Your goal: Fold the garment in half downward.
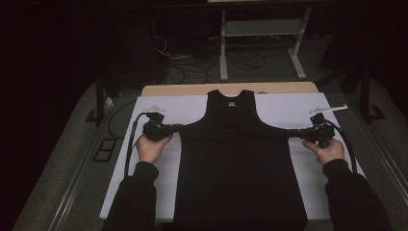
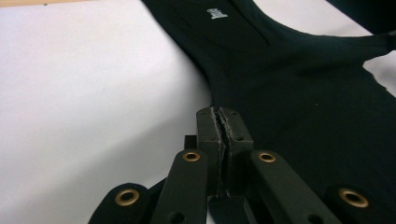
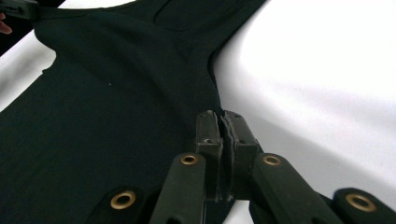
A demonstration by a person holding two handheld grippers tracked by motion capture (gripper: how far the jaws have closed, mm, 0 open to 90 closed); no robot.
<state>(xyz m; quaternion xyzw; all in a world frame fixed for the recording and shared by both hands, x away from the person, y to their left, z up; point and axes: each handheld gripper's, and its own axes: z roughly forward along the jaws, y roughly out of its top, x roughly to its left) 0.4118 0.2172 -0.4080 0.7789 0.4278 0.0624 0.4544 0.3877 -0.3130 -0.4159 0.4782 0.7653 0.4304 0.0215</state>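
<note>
Black sleeveless fabric vest [image 1: 239, 163] lies flat along the middle of the white rectangular sheet [image 1: 163, 108] covering the table, neckline toward the far edge, hem at the near edge and running out of the high view at the bottom. A small white label [image 2: 216, 12] sits inside the neck. Left gripper [image 1: 174, 129] is off the vest's left side, about midway along the sheet's left half, jaws pressed together and pinching the garment's side edge just under the armhole; the cloth is pulled out into a thin taut point toward it. Right gripper [image 1: 294, 133] mirrors this near the sheet's right edge, jaws likewise clamped on the opposite side edge under the other armhole, fabric stretched out sideways. In both gripper views, a sliver of dark cloth sits in the seam between the closed pads [image 2: 209, 128]. Each hand grips its tool from below, black sleeves coming in from the near edge. A strip of bare wooden tabletop [image 1: 192, 89] shows past the sheet's far edge.
</note>
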